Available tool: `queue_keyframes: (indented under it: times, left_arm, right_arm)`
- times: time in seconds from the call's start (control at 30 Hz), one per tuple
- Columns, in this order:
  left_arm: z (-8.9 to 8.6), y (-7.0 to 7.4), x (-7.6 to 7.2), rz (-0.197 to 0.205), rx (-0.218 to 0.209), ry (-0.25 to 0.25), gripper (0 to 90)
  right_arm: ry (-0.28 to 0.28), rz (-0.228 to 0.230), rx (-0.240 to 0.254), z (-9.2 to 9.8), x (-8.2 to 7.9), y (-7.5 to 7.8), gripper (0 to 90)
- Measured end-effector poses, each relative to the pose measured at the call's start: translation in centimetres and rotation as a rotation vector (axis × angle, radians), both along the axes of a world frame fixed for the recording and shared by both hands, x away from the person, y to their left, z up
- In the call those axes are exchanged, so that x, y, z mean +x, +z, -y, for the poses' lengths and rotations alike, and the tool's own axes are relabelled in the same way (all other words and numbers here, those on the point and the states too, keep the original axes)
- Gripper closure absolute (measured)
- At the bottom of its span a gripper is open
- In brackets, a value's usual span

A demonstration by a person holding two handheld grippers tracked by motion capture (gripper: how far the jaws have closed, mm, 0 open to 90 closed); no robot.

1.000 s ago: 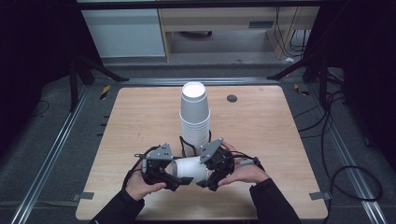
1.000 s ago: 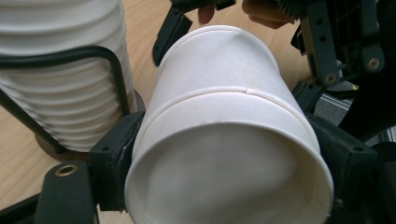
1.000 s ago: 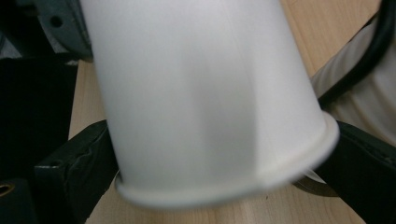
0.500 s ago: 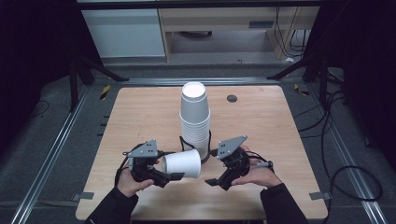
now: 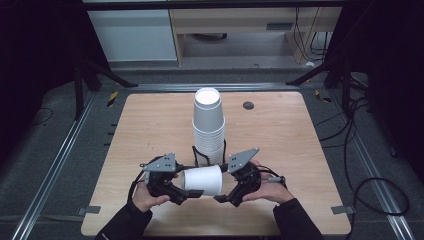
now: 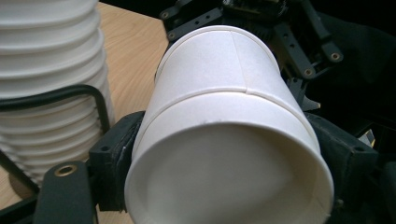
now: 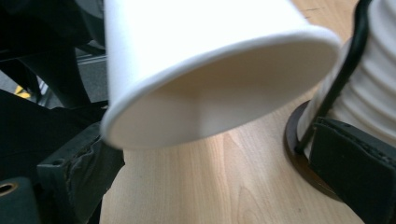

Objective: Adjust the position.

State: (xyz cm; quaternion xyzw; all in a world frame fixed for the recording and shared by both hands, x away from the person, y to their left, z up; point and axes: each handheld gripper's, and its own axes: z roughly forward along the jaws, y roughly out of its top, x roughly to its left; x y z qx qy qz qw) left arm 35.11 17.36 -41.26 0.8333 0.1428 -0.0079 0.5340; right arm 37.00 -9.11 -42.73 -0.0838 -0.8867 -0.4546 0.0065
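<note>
left claw (image 5: pixel 186 192): in my left hand (image 5: pixel 146 196), aimed rightward, jaws clamped on something held sideways | right claw (image 5: pixel 223 196): in my right hand (image 5: pixel 270 189), aimed leftward facing the other, jaws spread, pads gripping nothing | both forearms low, near the desk's front edge

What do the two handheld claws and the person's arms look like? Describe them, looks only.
Both the left claw and the right claw are black, angular frames with visible screw holes. Each carries a grey three-cornered plate on top and trails a thin black cable. The jaws end in blocky black pads with a rubbery look. The person wears dark long sleeves; the hands are bare.
</note>
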Motion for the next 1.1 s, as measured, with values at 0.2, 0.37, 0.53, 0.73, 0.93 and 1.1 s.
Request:
queue_keyframes:
  times: [0.2, 0.37, 0.53, 0.73, 0.93, 1.1]
  left_arm:
    - [0.54, -0.15, -0.12, -0.009, -0.005, -0.027, 20.0]
    - [0.75, -0.22, -0.18, -0.010, -0.003, -0.039, 20.0]
    - [0.80, -0.37, -0.13, -0.014, 0.000, -0.039, 20.3]
    - [0.80, -0.36, -0.09, -0.016, -0.001, -0.038, 20.5]
    - [0.88, -0.44, -0.05, -0.020, 0.007, -0.037, 20.1]
    - [0.77, -0.10, -0.23, 0.008, 0.024, -0.016, 19.2]
  right_arm:
    - [0.033, -0.017, 0.022, -0.56, 0.01, -0.31, 3.2]
    - [0.062, -0.036, 0.037, -0.92, -0.01, -0.48, 5.6]
    - [0.066, -0.039, 0.040, -0.95, 0.01, -0.63, 7.2]
    - [0.056, -0.041, 0.044, -0.79, 0.00, -0.53, 8.9]
    - [0.057, -0.044, 0.033, -0.84, 0.03, -0.67, 9.3]
    - [0.050, -0.043, 0.027, -0.54, 0.08, -0.51, 9.1]
